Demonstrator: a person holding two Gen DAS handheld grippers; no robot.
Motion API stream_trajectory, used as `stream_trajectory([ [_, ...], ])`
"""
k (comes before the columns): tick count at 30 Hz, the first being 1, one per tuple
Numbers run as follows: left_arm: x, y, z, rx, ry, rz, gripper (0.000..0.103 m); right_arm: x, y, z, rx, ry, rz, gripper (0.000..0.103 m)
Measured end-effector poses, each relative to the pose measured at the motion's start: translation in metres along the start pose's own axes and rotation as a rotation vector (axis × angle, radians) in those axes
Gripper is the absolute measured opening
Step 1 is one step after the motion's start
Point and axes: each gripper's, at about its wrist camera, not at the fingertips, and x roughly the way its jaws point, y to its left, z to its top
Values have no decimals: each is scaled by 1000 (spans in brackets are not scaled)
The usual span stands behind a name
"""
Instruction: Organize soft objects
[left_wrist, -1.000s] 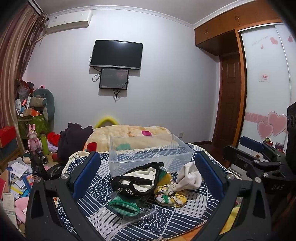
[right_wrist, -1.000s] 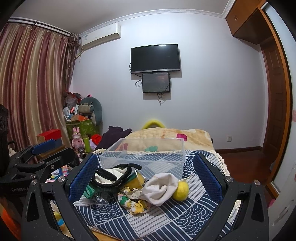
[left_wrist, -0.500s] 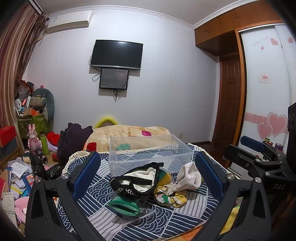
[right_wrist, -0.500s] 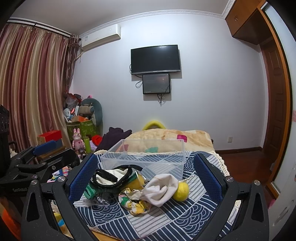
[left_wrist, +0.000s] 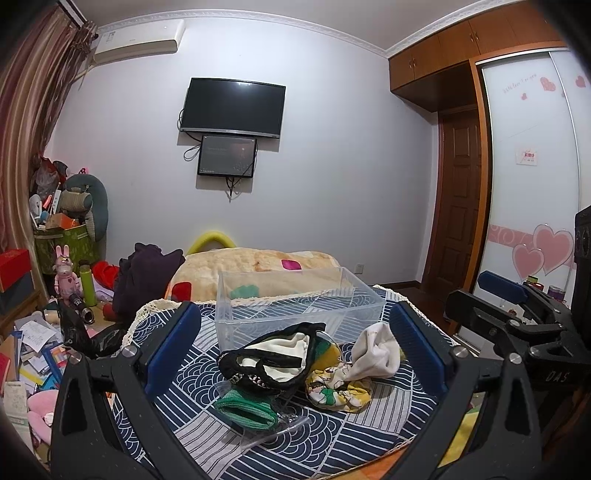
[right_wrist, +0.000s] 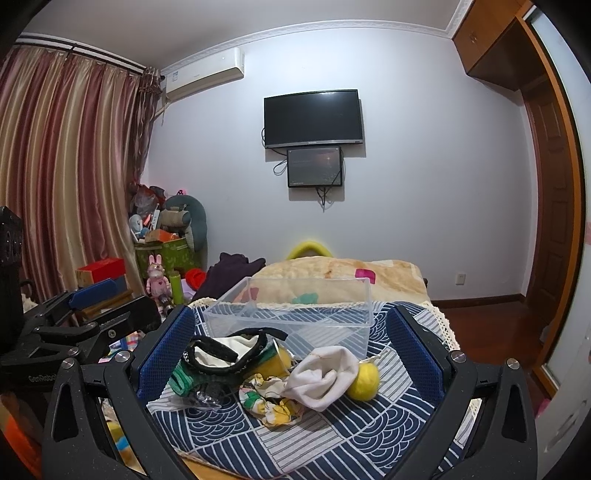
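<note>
Barely anything is shifting: left gripper and right gripper are both hanging spread and empty before the clear bin; the white sock, limp and light, is inviting a mid-bunch pinch.

A black television hangs on the far wall, a smaller screen just beneath it, an air conditioner up at the left. Striped curtains fall along the left side; a pink rabbit figure stands beside a green bottle. A wooden door closes the right.
</note>
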Motion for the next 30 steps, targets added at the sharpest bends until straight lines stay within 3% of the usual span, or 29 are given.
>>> stream_trajectory([
  [7,8,1,-3,-9,23,-4,103,4,-2,-3,0,17,4,103],
  [12,23,7,-7,-36,84,-16,103,11,-6,-7,1,45,-6,103],
  [19,47,16,-15,-22,128,-5,103,32,-29,-20,40,110,-49,103],
  [21,56,17,-18,-26,145,-13,99,39,-35,-24,45,136,-72,99],
  [23,65,20,-21,-29,175,-18,86,45,-38,-29,46,160,-84,88],
  [27,81,37,-31,-79,233,6,82,55,-47,-38,69,209,-89,83],
  [30,89,50,-40,-118,258,29,81,57,-51,-43,91,232,-70,73],
])
